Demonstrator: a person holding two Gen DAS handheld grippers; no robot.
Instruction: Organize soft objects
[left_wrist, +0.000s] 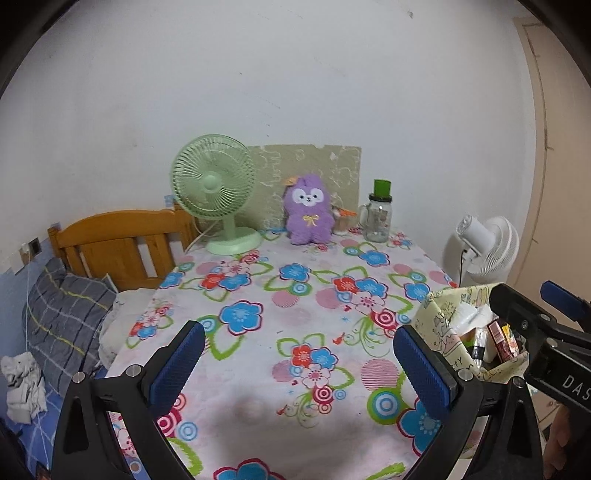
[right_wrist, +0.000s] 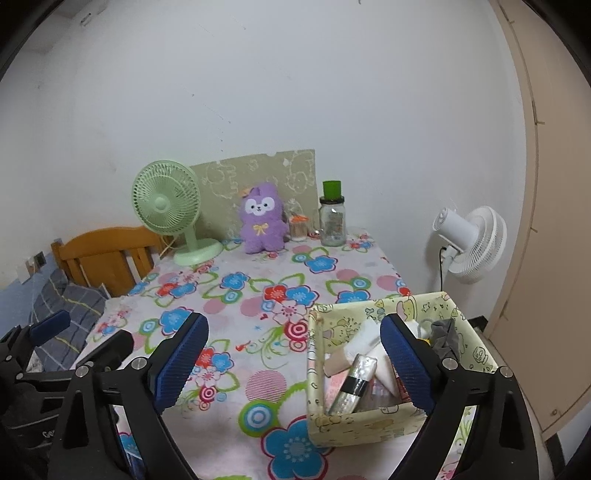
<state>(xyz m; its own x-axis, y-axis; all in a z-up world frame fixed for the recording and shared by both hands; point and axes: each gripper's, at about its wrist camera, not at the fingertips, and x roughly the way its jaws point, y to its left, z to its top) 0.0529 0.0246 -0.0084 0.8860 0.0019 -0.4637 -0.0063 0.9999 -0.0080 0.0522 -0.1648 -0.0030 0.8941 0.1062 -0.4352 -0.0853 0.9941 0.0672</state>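
A table under a flowered cloth (right_wrist: 258, 391) stands against the wall. Along its back edge, from left to right: a green desk fan (right_wrist: 166, 210), a purple plush toy (right_wrist: 261, 221), a small jar with an orange lid (right_wrist: 298, 227) and a glass mug-jar with a green cap (right_wrist: 332, 218) (a patterned board (right_wrist: 295, 173) leans behind them). An open cartoon-print cardboard box (right_wrist: 369, 424) sits at the table's front right, with a grey cloth (right_wrist: 445, 336) inside it. A white floor fan (right_wrist: 469, 243) stands right of the table, a wooden bed headboard (right_wrist: 107, 254) left.
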